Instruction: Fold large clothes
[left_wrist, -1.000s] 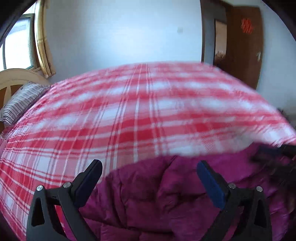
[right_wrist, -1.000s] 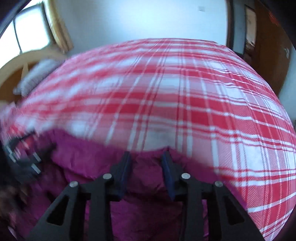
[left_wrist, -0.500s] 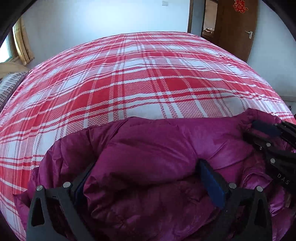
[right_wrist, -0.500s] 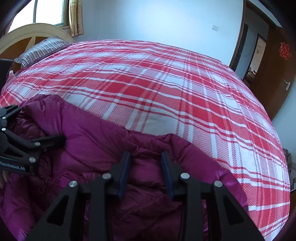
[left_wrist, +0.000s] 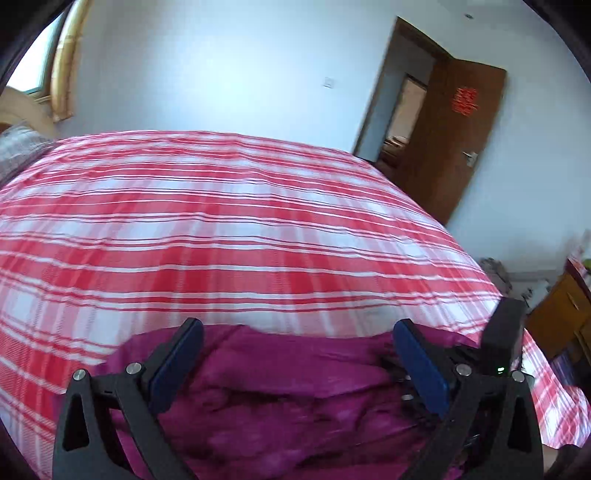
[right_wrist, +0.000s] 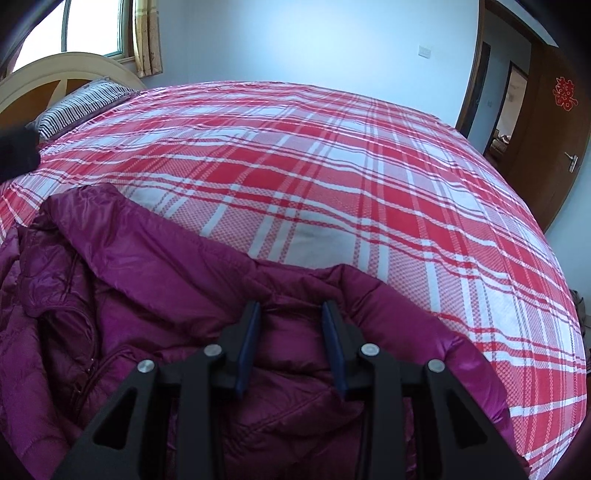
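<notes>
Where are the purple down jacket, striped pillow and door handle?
purple down jacket (right_wrist: 155, 288): right wrist view, smooth panel left of the jaws.
striped pillow (right_wrist: 79, 105): right wrist view, middle of its top face.
door handle (right_wrist: 572, 162): right wrist view, metal lever.

Cloth, plastic and wood

A glossy, quilted magenta jacket (right_wrist: 192, 295) is seen on a matt woven plaid sheet (right_wrist: 332, 177); the right gripper (right_wrist: 291, 343) is matt black plastic with metal screws; the door (left_wrist: 461, 147) is smooth varnished wood.

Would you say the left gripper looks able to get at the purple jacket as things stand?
Probably yes: the left gripper stands open just above the purple jacket, with nothing between its fingers and the fabric; the right gripper grips a separate fold off to the side.
</notes>
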